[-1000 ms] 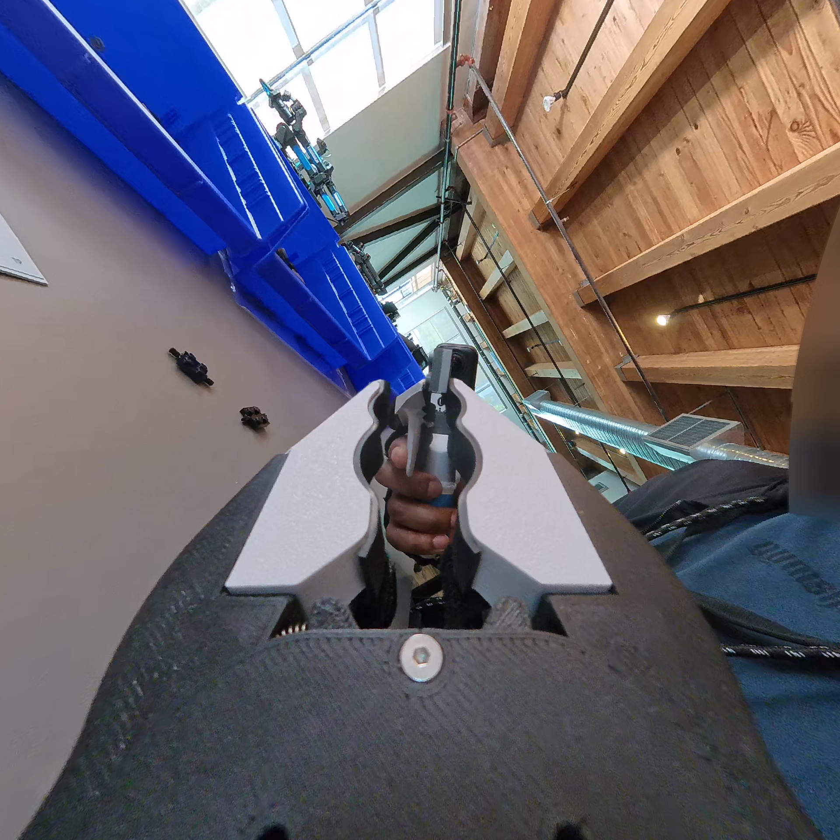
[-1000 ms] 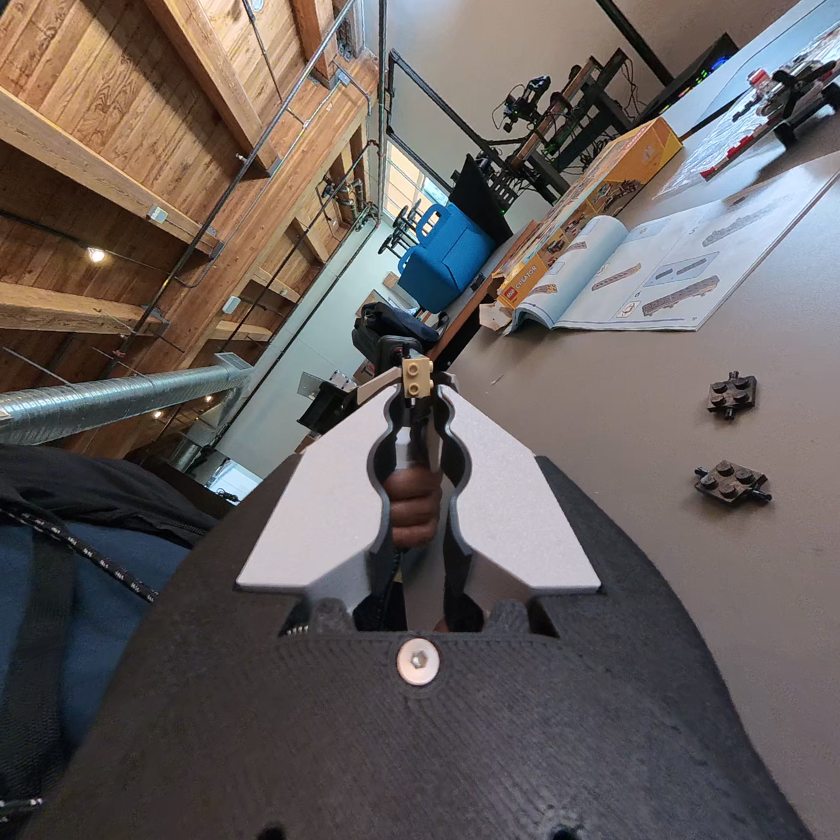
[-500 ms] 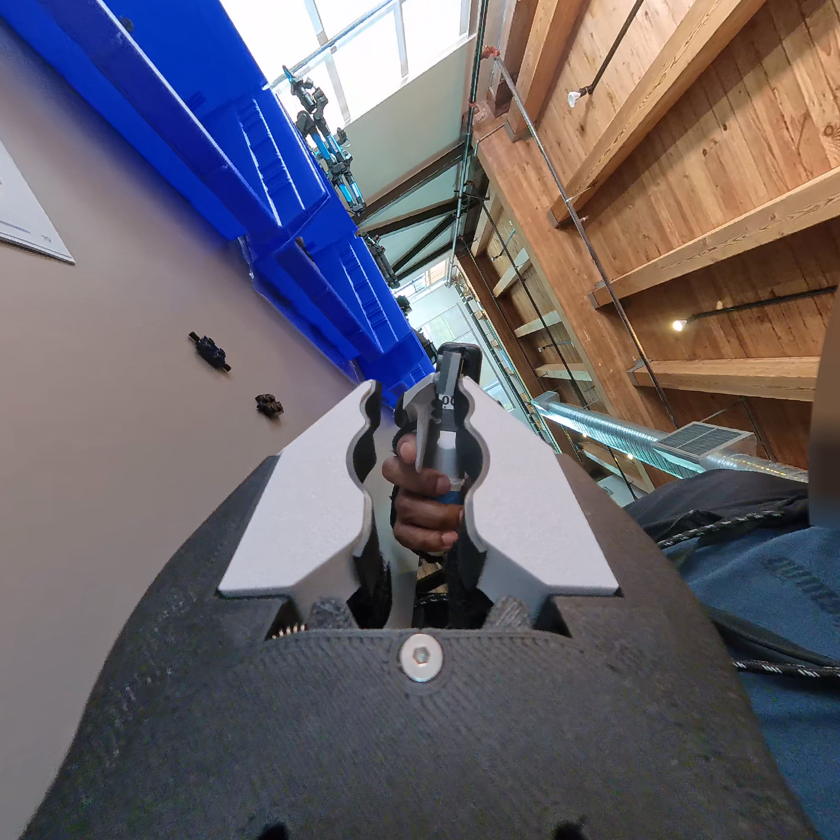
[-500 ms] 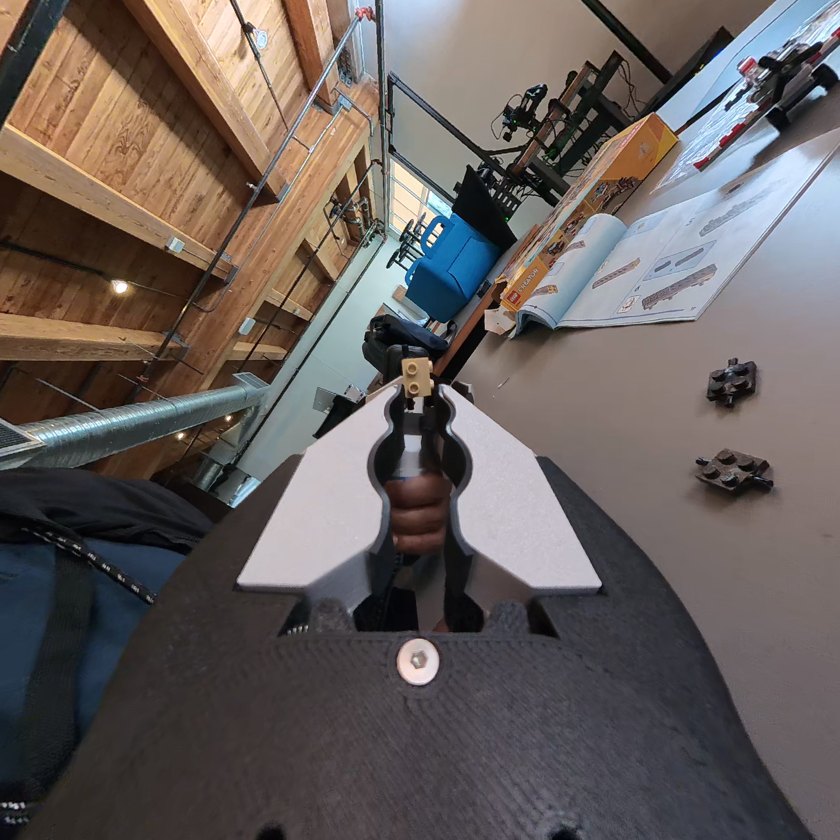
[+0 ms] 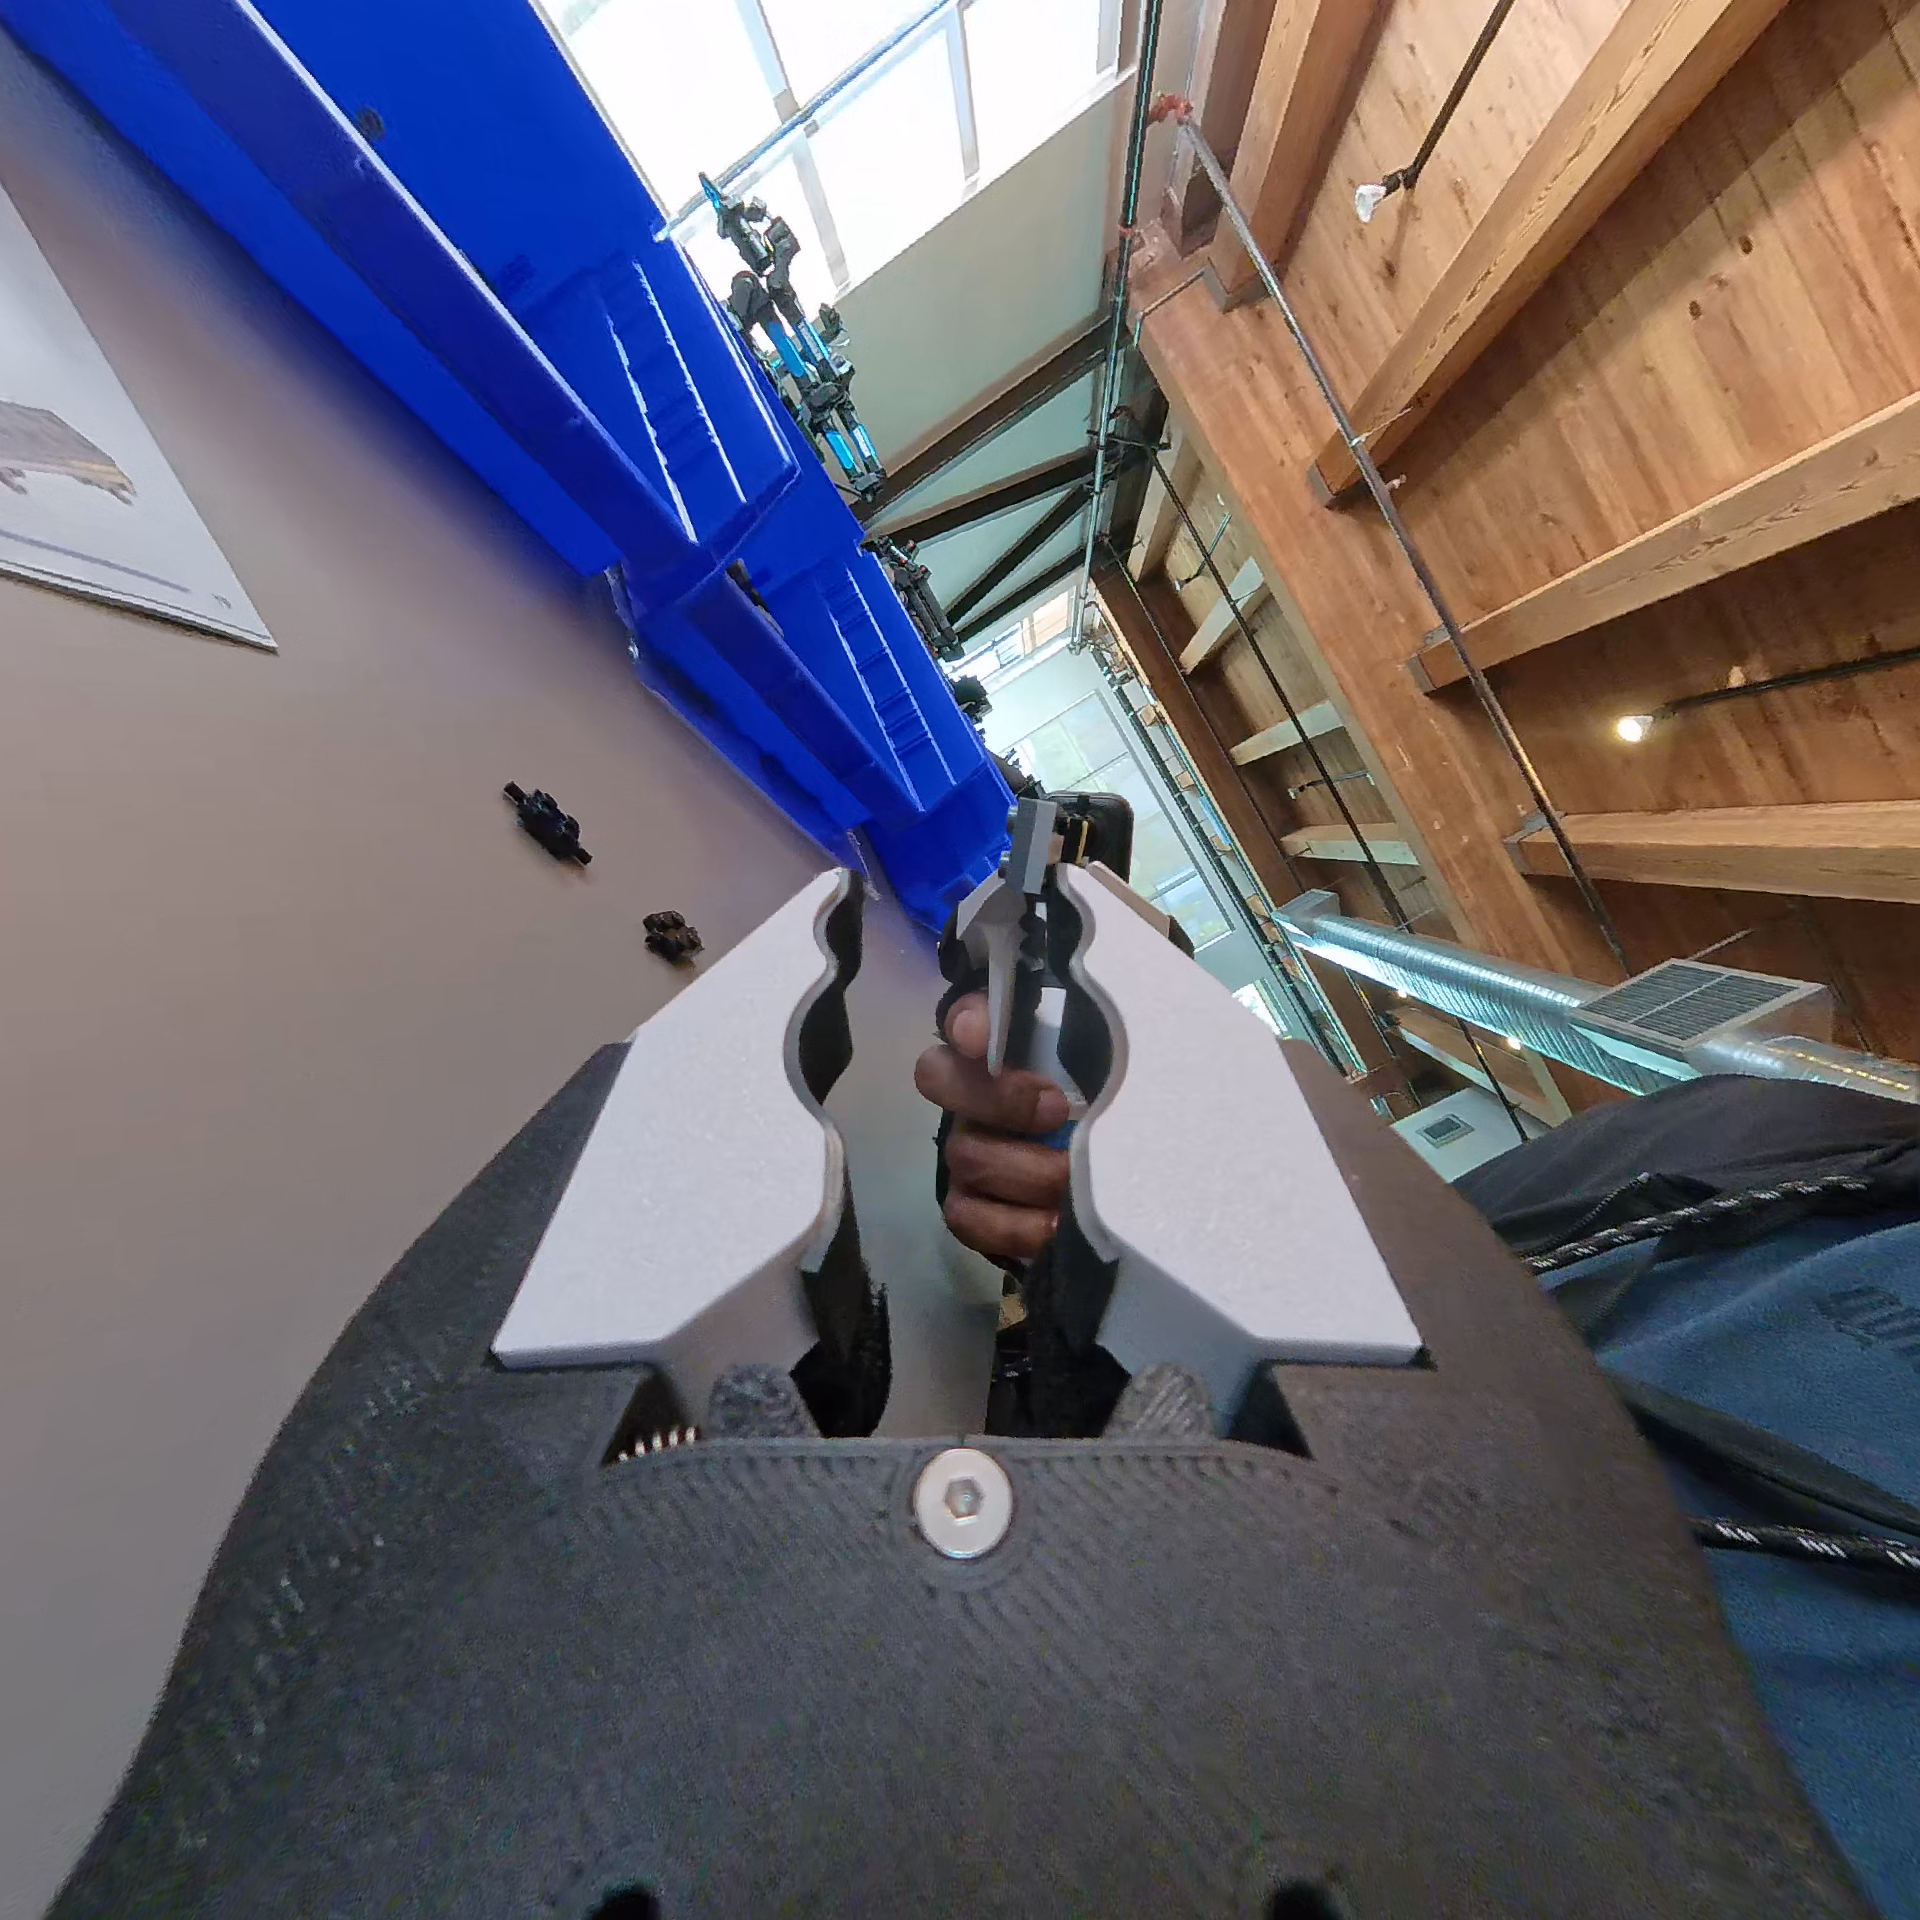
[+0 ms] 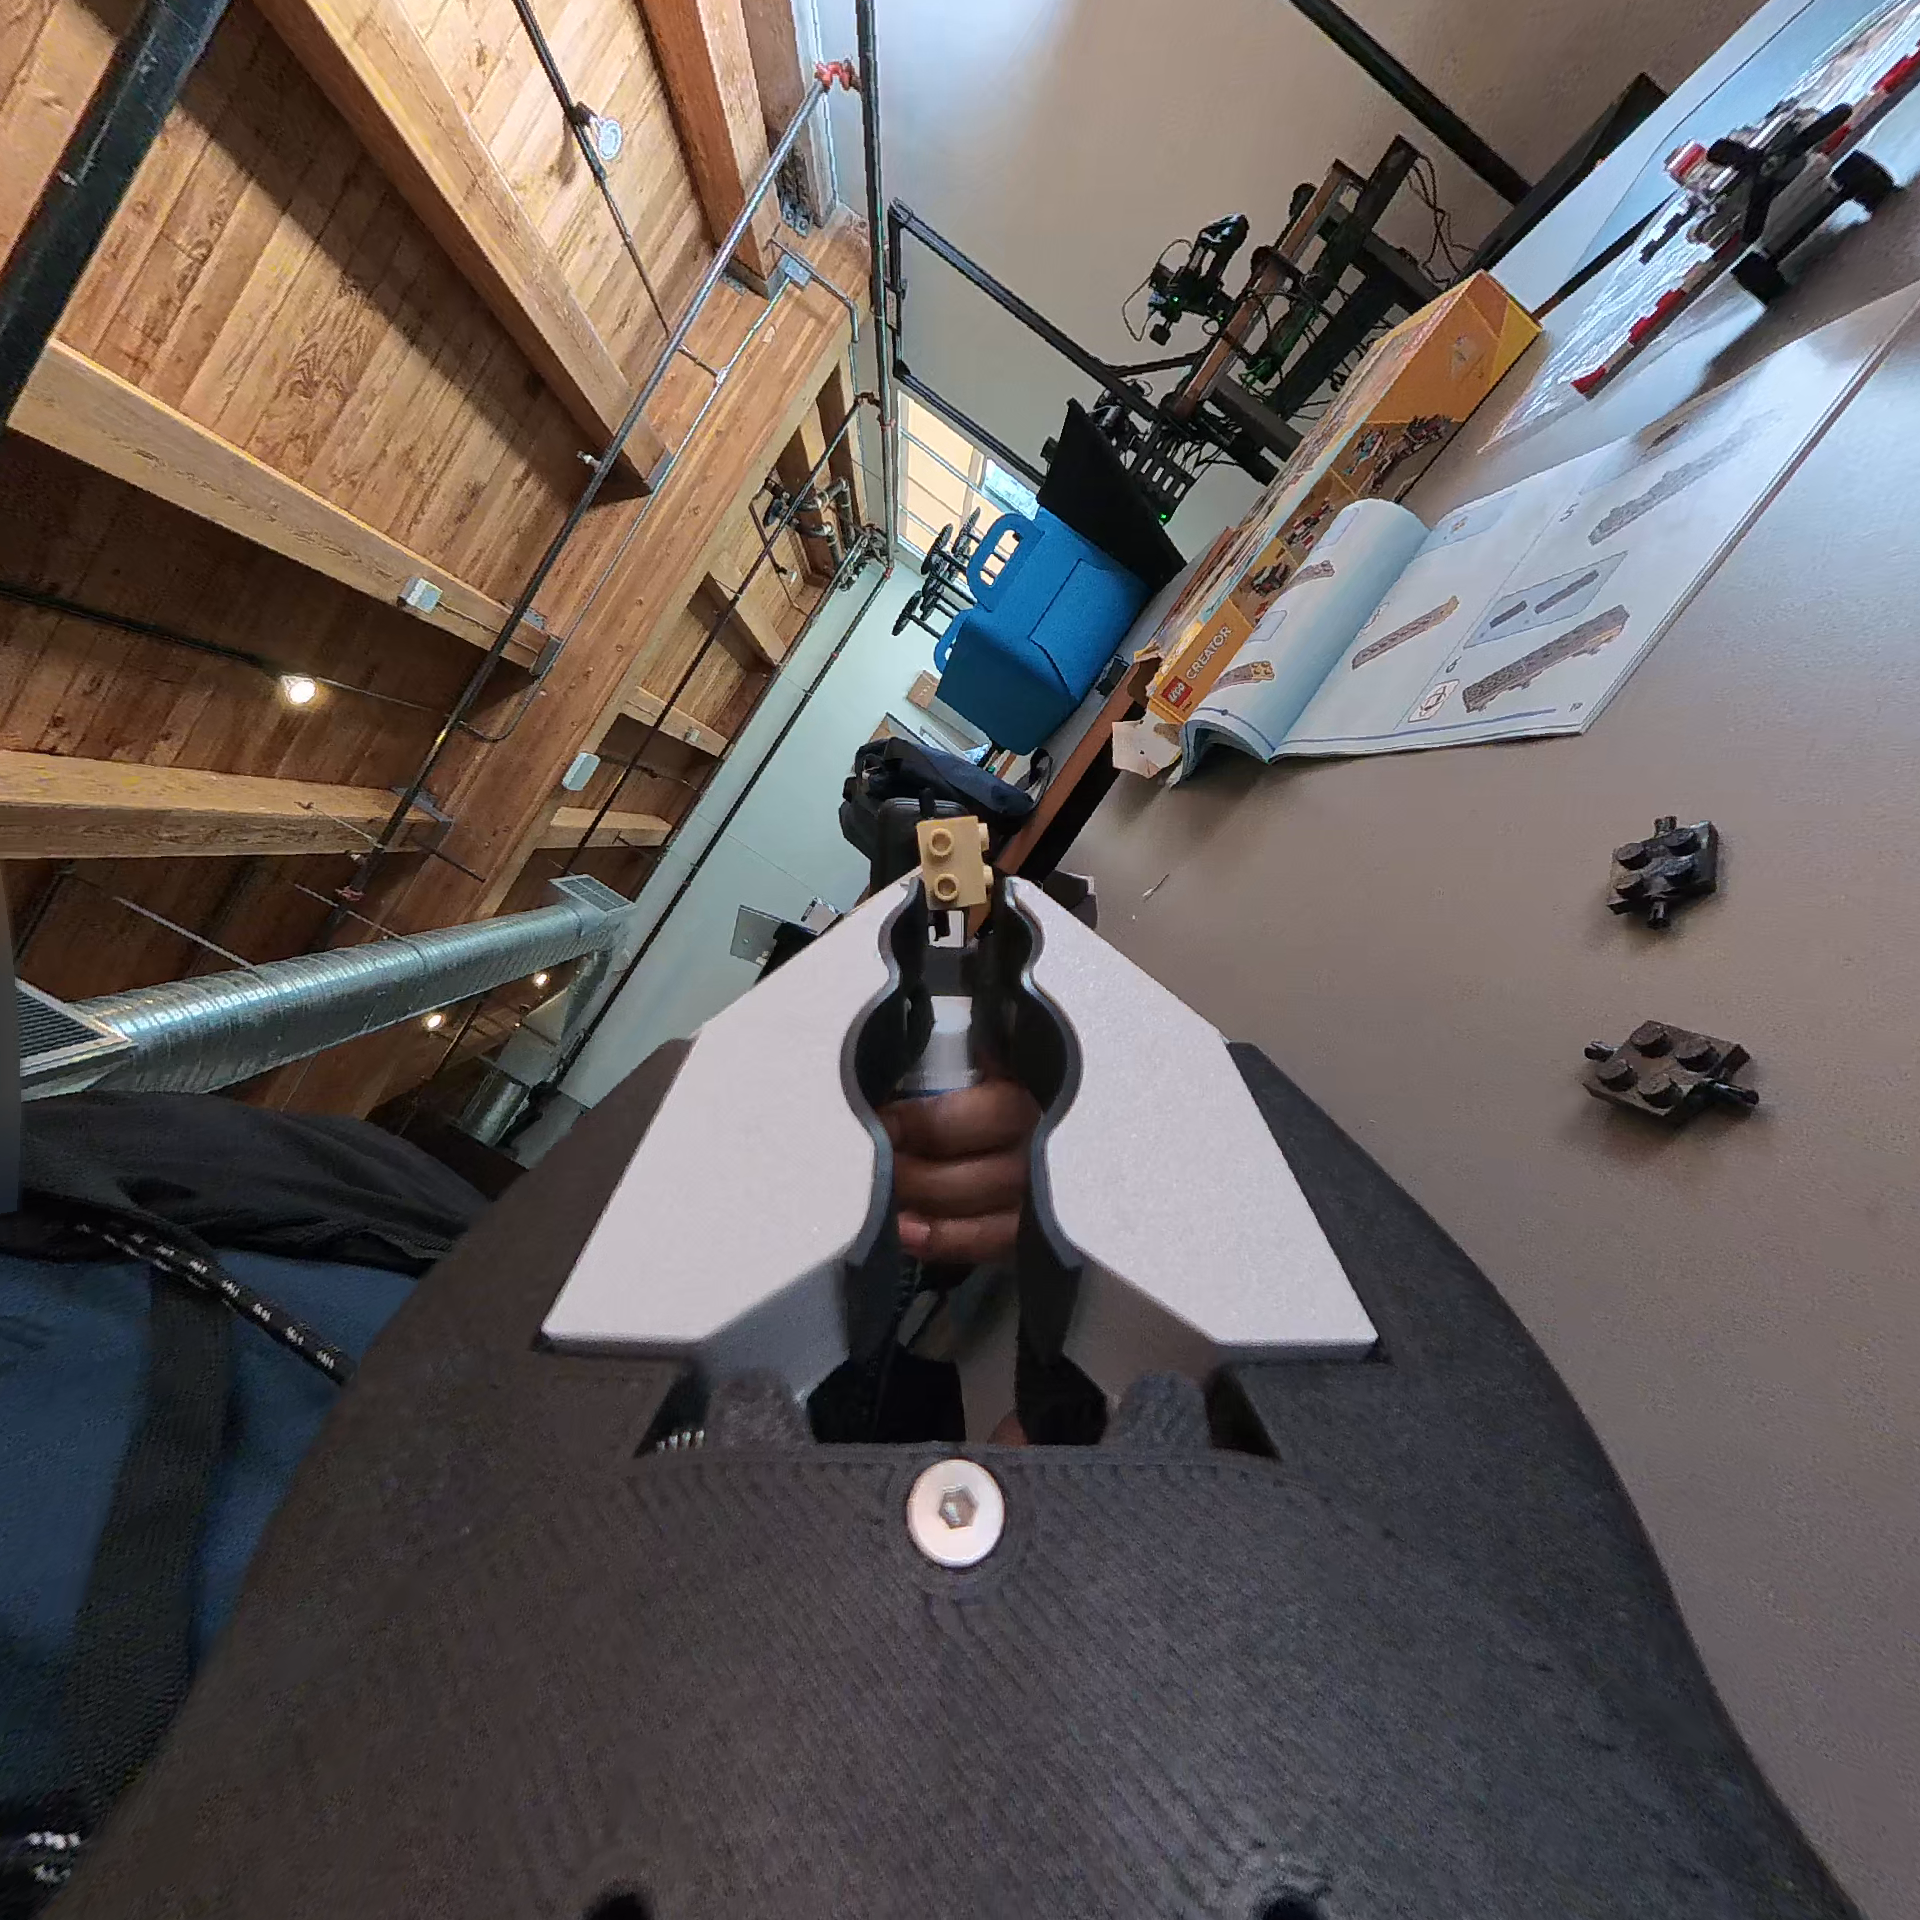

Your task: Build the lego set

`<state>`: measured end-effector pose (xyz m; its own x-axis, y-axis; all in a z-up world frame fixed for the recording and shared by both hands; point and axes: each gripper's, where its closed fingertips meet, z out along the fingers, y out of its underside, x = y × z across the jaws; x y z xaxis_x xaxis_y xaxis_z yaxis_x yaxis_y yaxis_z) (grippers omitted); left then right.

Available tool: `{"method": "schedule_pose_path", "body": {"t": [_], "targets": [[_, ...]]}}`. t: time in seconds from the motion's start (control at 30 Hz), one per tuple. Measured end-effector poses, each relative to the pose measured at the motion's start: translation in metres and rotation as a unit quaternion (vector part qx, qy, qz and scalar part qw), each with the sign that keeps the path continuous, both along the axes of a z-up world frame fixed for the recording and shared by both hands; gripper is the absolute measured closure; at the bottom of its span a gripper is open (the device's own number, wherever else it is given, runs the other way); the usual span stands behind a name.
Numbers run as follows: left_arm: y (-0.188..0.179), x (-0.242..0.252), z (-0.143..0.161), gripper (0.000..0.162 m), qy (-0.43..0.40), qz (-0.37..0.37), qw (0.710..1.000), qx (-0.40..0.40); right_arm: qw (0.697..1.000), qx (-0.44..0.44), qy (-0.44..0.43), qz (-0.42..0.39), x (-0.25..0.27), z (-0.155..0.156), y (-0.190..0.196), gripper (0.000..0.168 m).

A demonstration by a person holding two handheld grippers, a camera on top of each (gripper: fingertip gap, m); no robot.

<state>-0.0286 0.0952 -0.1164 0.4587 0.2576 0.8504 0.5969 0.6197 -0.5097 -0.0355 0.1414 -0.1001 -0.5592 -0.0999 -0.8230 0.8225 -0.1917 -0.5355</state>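
Note:
My right gripper (image 6: 956, 894) is shut on a small tan brick (image 6: 954, 868) with two studs on its side, held at the fingertips in the air beside the table. My left gripper (image 5: 966, 888) faces it, open and empty, its jaws standing apart around the tip of the right gripper (image 5: 1013, 925). The held piece shows there as a small grey block (image 5: 1034, 857). Two black wheel-holder plates (image 6: 1662, 868) (image 6: 1668, 1070) lie on the brown table; they also show in the left wrist view (image 5: 545, 824) (image 5: 673, 933).
An open instruction booklet (image 6: 1455, 644) and a yellow set box (image 6: 1351, 457) lie farther along the table, with a partly built model (image 6: 1766, 177) beyond. Blue bins (image 5: 520, 312) line the table's far side. A person's hand (image 6: 956, 1164) holds the left gripper. Left tips to right tips: about 6 cm. Between my left fingertips and the partly built model (image 6: 1766, 177) there is roughly 25 cm.
My left gripper's jaws have opened wider around the right gripper's tip. The right gripper still holds the tan brick, and both views have shifted a little.

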Motion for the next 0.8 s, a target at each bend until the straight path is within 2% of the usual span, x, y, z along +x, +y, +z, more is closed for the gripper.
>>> {"method": "schedule_pose_path", "body": {"t": [0.27, 0.8], "targets": [[-0.013, -0.003, -0.001, 0.119, -0.001, 0.014, 1.000, -0.012, 1.000, -0.009, -0.008, -0.002, -0.002, 0.001, 0.002, 0.156], [-0.015, 0.001, 0.010, 0.120, 0.010, -0.008, 0.999, 0.032, 1.000, -0.020, -0.016, -0.004, -0.004, 0.002, 0.004, 0.157]]}}
